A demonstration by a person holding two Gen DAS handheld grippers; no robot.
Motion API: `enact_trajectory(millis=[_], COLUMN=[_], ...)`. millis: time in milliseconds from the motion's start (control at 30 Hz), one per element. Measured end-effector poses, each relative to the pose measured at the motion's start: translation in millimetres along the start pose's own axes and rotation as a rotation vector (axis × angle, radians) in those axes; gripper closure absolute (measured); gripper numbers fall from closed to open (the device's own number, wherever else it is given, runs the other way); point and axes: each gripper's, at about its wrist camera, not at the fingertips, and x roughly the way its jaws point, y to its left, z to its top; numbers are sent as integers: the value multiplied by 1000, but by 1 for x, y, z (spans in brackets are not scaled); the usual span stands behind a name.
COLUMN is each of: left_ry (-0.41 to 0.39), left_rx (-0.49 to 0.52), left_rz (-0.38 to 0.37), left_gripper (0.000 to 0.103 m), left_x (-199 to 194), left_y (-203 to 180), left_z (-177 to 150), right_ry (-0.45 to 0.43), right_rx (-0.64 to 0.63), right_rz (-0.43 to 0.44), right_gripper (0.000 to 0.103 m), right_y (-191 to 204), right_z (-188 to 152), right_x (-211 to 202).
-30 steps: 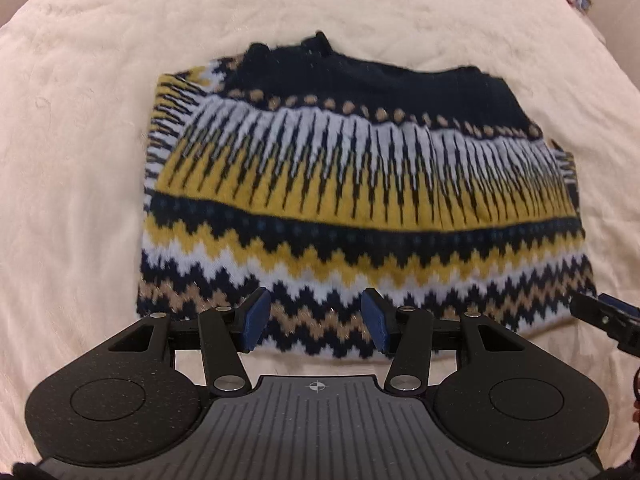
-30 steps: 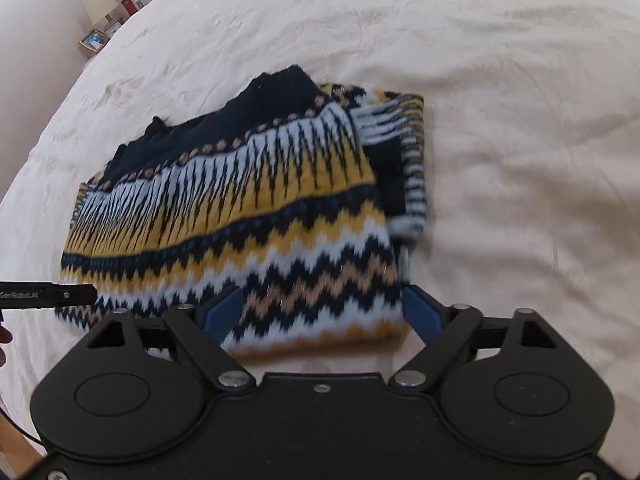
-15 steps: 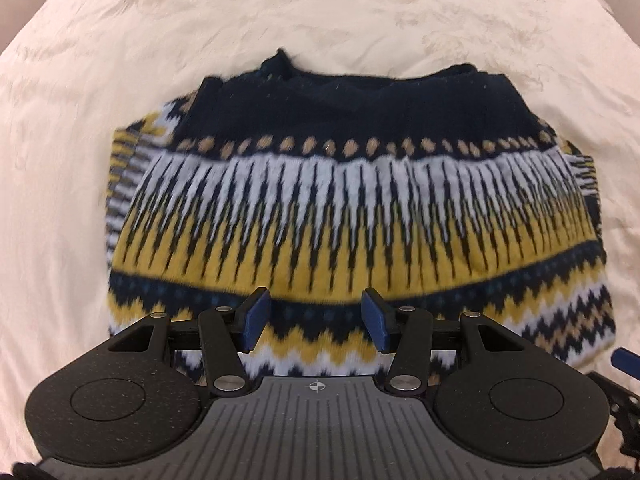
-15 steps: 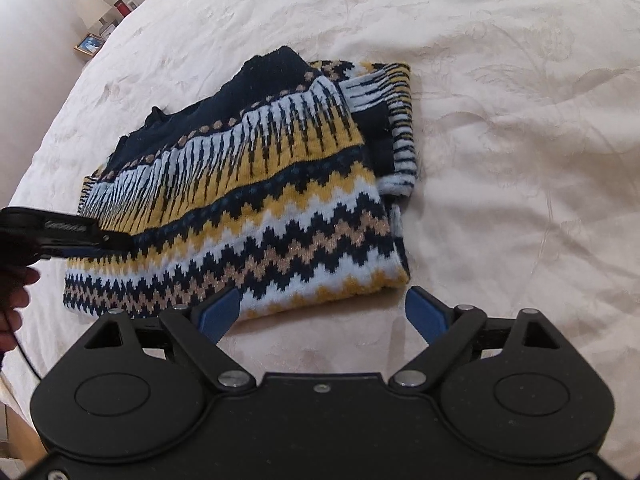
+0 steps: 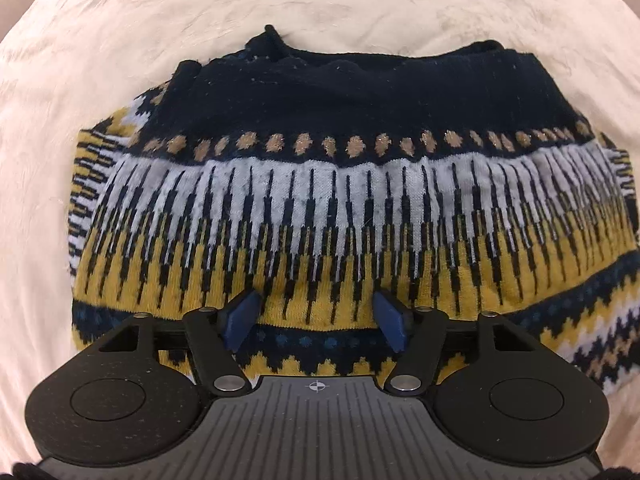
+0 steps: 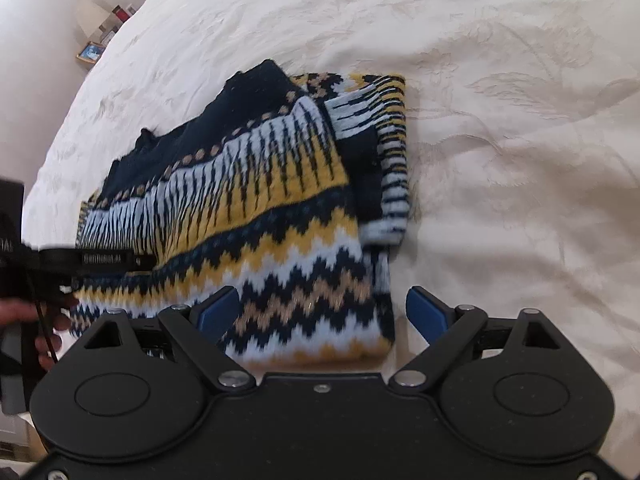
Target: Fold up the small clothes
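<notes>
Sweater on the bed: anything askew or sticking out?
Mostly tidy. On the sweater, a folded-in sleeve pokes out past the right edge, so that side is uneven. Both grippers, left and right, are open, holding nothing.

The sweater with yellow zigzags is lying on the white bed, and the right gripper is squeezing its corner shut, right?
Not quite. The right gripper is open, its blue fingers spread over the sweater corner, as the right wrist view shows. The sweater does lie on the white bed.

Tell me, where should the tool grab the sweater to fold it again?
Probably the near bottom hem of the sweater, coming in low from the front. That zigzag edge lies flat and free on the bedspread, right before the open right tool.
</notes>
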Motion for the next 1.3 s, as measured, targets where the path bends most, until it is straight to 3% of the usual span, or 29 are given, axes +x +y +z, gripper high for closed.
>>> enact_trajectory(millis=[133, 433, 633, 800, 1033, 1300], left_ry=[-8, -15, -3, -60, -13, 19], left_rx=[7, 4, -13, -68, -102, -77], left_rz=[-7, -12, -24, -48, -35, -4], left_gripper=[35, 33, 35, 35, 35, 28], left_x=[2, 6, -11, -26, 4, 30], left_y=[2, 3, 8, 15, 16, 6], left_z=[-1, 2, -1, 23, 77, 101], right_ry=[17, 92, 149, 145, 113, 66], right_rx=[38, 143, 191, 179, 162, 127], right_rz=[23, 159, 176, 212, 274, 345], right_gripper=[2, 0, 0, 0, 0, 8], right_y=[-12, -28, -27, -28, -36, -40], right_z=[15, 48, 62, 62, 61, 68], right_x=[14, 52, 70, 66, 60, 58])
